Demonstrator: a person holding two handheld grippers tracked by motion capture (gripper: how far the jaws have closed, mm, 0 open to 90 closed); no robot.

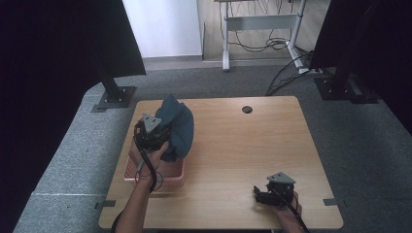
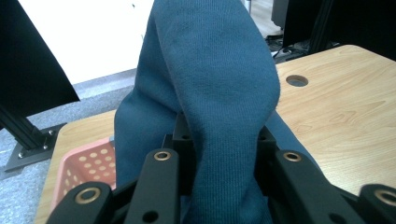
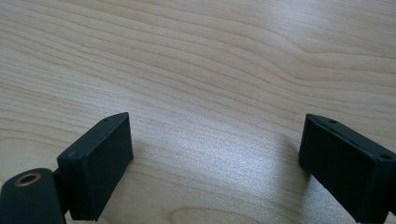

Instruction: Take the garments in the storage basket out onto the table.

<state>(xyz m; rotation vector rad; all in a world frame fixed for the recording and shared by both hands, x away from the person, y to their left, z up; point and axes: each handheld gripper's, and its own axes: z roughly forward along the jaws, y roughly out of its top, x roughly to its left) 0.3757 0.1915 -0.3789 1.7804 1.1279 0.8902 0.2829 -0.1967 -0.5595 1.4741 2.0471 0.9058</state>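
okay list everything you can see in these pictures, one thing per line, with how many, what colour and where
Teal knitted cloth garment: one, teal blue, clamped in the left gripper above the basket at the table's left side.
Pink perforated plastic basket: one, pink, near the table's left front edge.
Light wooden table: one, pale wood, with a round cable hole near its far edge.
White metal desk frame: one, white, on the floor beyond the table, with cables under it.
Grey carpet: grey, around the table.
Left gripper: one, black, shut on the garment.
Right gripper: one, black, open, low over bare tabletop at front right.
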